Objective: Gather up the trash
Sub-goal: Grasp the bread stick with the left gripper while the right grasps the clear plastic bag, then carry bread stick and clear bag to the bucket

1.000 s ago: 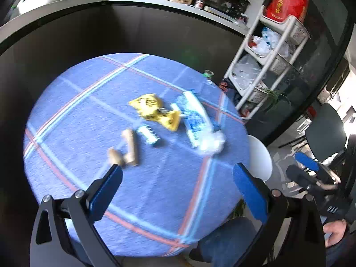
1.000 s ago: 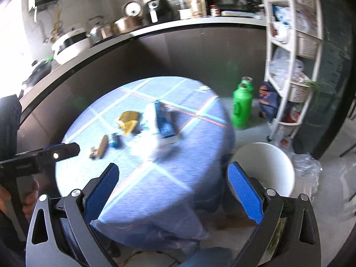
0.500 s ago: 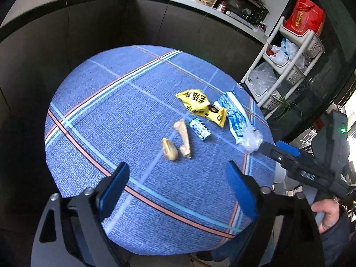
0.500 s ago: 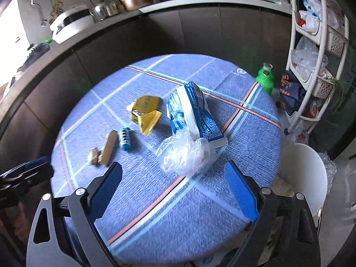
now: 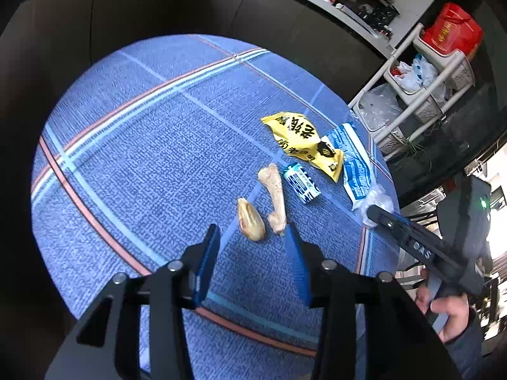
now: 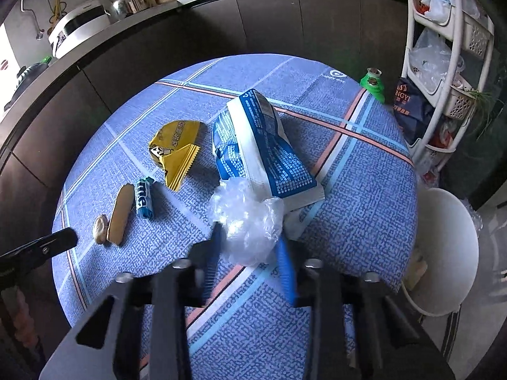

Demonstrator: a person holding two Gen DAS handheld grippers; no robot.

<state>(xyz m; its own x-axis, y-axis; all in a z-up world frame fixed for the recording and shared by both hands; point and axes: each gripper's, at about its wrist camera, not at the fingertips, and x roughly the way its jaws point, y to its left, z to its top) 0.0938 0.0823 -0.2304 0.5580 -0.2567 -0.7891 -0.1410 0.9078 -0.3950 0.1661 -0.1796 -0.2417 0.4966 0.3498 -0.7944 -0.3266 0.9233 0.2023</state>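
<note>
Tablecloth (image 6: 364,190): plastic wad (image 6: 247,221) between right tongs (image 6: 250,237)

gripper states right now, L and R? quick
Left gripper: closing, fingers not touching anything yet; the small peel scrap and the bone lie just ahead.
Right gripper: closing around the crumpled clear plastic; firm grip cannot be told.

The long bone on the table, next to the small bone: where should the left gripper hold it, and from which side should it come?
Probably at the narrow middle shaft of the long bone, coming from above, with the fingers across its length. It lies flat on the tablecloth; its knobby ends are wider. The small bone lies close beside its near end. The left gripper is closing, nothing between its fingers.
</note>
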